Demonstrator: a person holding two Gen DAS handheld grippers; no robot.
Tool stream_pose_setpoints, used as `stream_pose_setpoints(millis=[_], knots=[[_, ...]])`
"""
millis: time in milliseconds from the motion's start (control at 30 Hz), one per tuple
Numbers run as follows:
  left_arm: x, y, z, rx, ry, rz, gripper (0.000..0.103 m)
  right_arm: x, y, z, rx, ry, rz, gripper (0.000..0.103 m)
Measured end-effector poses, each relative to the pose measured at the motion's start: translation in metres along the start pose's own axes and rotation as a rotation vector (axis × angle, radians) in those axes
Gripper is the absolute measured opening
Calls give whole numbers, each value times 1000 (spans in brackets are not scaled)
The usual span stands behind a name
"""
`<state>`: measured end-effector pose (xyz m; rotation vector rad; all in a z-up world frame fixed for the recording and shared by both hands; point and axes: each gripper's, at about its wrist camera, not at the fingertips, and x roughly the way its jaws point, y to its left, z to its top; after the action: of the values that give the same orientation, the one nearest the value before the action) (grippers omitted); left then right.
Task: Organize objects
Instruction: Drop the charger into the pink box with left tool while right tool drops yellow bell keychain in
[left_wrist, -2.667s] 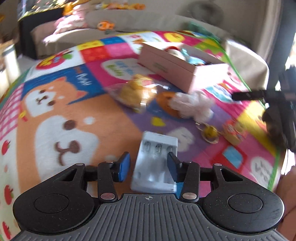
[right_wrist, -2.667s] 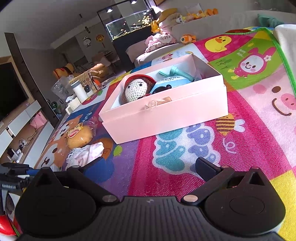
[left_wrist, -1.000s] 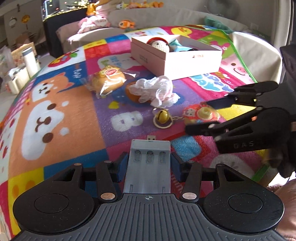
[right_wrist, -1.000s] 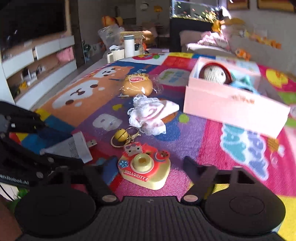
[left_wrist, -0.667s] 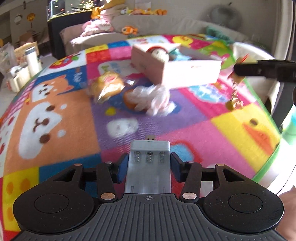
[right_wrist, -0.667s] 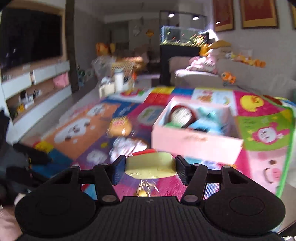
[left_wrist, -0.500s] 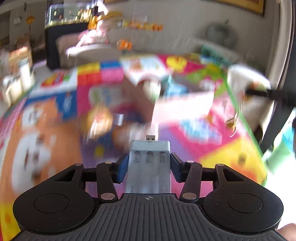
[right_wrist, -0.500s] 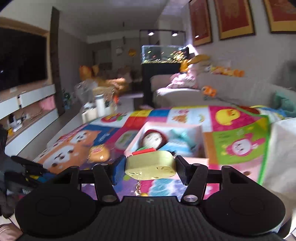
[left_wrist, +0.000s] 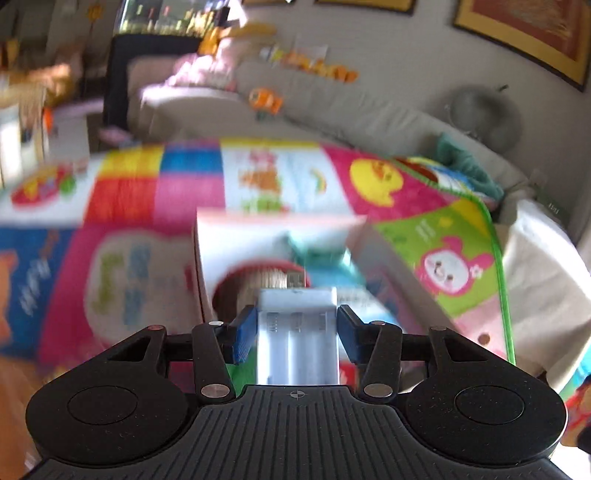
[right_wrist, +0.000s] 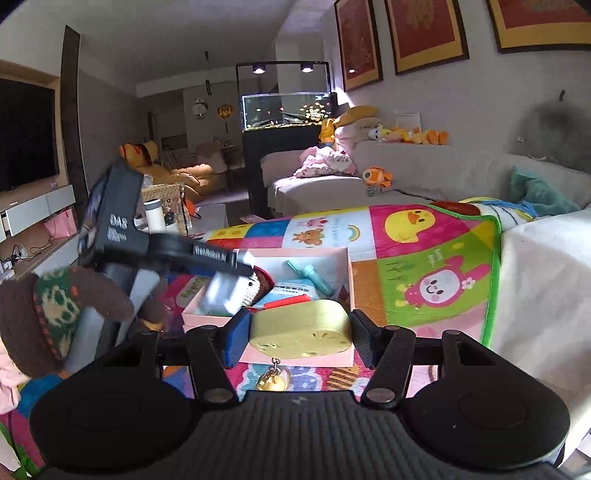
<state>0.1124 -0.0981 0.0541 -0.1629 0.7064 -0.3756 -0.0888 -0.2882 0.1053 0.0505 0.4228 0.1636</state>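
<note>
My left gripper (left_wrist: 295, 328) is shut on a white battery charger (left_wrist: 297, 332) and holds it over the open pink box (left_wrist: 236, 229), above a crocheted doll head (left_wrist: 236, 291). The view is blurred. My right gripper (right_wrist: 293, 339) is shut on a yellow heart-shaped keychain toy (right_wrist: 300, 334) with a gold bell (right_wrist: 272, 380) hanging under it, just in front of the pink box (right_wrist: 295, 254). The left gripper with the charger (right_wrist: 221, 295) shows in the right wrist view over the box's left side. The box holds the doll and a teal item (right_wrist: 310, 278).
The box stands on a colourful cartoon blanket (right_wrist: 424, 266). A grey sofa (right_wrist: 424, 166) with plush toys lies behind, and a fish tank (right_wrist: 284, 107) farther back. A white cloth (right_wrist: 543, 277) covers the right side.
Both grippers have lifted their objects off the blanket and moved forward to the pink box. The left gripper now holds the charger over the box's inside.
</note>
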Motion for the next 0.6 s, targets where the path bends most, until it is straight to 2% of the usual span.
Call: stream_pose_setpoints(millis=[133, 200, 333, 433, 600], knots=[[-23, 18, -8, -48, -52, -47, 51, 7, -10, 5, 22, 0, -22, 58], [-46, 30, -10, -80, -92, -77, 51, 11, -13, 12, 36, -2, -26, 58], [-92, 54, -23, -81, -159, -96, 51, 28, -13, 38, 52, -16, -4, 58], [-124, 76, -47, -85, -185, -105, 51, 56, -10, 69, 93, -7, 38, 58], [-157, 109, -76, -108, -197, -57, 51, 128, 22, 120, 82, -33, 58, 58]])
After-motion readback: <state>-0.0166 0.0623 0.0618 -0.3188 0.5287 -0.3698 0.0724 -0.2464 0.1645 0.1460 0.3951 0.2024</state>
